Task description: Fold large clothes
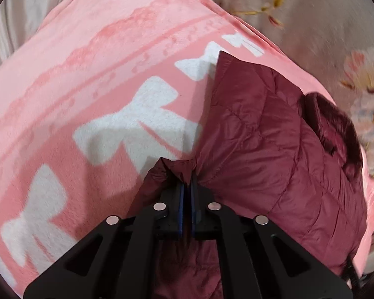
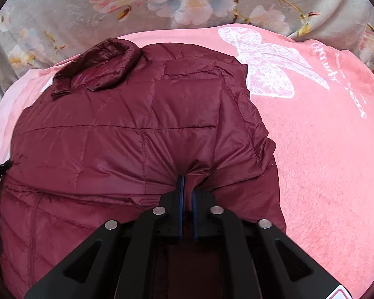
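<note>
The maroon jacket's [image 2: 117,134] near hem is running out under both tools, and the floral bedspread [image 1: 361,94] is blurring.

Quilted jacket [image 2: 127,137]: deep maroon, glossy, stitched in square panels. Blanket [image 1: 87,57] under it: salmon pink, white bows in a row, darker pink lace-like bands; large white lacy bow [image 2: 266,64] and white script at far right. Sheet [image 2: 62,7] beyond: grey, white-pink blossoms, yellow centres. Gripper pads [image 1: 179,199]: apparently blue on black.

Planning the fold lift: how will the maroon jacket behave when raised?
Probably floppy: the jacket bunches into wrinkles where each claw pinches it. Likely light for its bulk, being puffy and quilted. Its shiny shell may slip on the blanket.
</note>
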{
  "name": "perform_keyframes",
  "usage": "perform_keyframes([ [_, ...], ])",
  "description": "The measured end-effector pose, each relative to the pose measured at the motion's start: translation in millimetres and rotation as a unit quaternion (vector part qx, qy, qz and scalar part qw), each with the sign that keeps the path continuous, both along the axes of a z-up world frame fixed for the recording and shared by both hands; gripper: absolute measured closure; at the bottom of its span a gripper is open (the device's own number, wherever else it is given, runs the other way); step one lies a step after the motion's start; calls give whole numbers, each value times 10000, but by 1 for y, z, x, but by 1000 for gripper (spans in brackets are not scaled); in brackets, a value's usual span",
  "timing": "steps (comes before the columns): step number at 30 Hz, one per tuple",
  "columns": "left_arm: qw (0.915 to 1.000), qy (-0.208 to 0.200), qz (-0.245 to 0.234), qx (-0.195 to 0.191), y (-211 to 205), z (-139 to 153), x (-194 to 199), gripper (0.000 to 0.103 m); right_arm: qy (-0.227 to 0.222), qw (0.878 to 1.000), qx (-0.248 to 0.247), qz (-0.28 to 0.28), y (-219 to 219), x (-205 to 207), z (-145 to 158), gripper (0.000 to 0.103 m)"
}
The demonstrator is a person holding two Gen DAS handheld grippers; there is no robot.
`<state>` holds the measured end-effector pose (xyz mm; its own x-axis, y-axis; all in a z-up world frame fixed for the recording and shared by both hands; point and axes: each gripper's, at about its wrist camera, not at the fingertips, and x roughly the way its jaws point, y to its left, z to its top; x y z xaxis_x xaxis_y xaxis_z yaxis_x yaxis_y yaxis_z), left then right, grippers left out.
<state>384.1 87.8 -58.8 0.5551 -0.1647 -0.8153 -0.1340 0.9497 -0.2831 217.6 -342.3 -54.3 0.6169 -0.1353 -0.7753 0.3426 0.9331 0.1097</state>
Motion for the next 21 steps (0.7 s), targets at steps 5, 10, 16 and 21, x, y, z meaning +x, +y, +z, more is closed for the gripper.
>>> perform_keyframes([
  [5,9988,-380,-193,222,9,33,-31,70,-496,9975,-361,-346,5,-37,42,66],
  [10,9938,-815,-728,187,-30,81,-38,70,-896,9957,-167,180,49,-20,80,66],
  [16,9841,-600,-1503,729,-128,58,-28,69,-510,9935,-118,1015,127,45,56,72],
  [21,9832,-366,-1528,932,-147,15,-28,69,-193,9943,-296,1006,148,62,9,73],
])
